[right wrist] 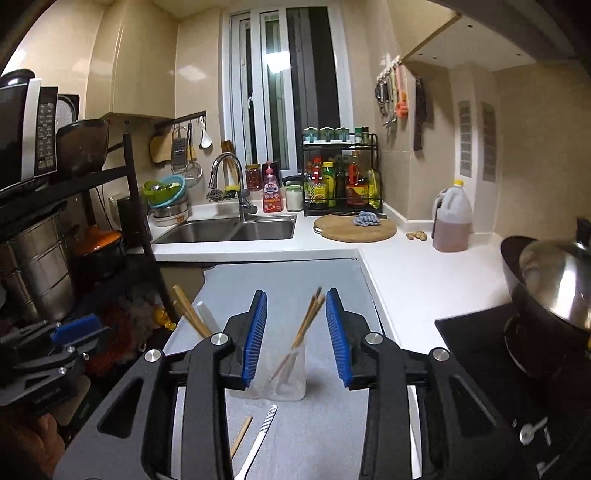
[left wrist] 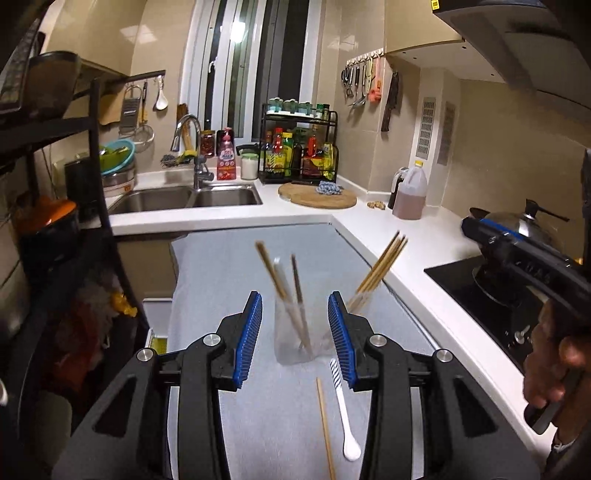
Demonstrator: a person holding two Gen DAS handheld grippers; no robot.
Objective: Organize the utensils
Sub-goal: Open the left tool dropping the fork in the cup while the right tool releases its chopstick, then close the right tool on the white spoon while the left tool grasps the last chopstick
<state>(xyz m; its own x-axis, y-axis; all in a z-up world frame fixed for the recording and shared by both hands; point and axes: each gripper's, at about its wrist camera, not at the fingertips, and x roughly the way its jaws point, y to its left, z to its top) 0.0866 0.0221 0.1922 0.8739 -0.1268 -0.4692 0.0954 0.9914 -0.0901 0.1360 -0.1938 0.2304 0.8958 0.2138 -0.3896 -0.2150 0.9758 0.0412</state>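
Left tool (left wrist: 295, 339) wide open, empty; right tool (right wrist: 295, 339) likewise. Two cups (left wrist: 291, 332) (right wrist: 275, 373) on table (left wrist: 229, 266), holding chopsticks. Loose chopstick (left wrist: 325, 428) and spoon (left wrist: 343, 410) lie just before them.

The kitchen is lit warmly and rather dimly from overhead. A lamp's glare is mirrored in the window (left wrist: 236, 31) and on the glossy wall tiles (right wrist: 192, 72). Straight lines are bowed by fisheye distortion, corners are darkly vignetted, and fine detail is softened throughout.
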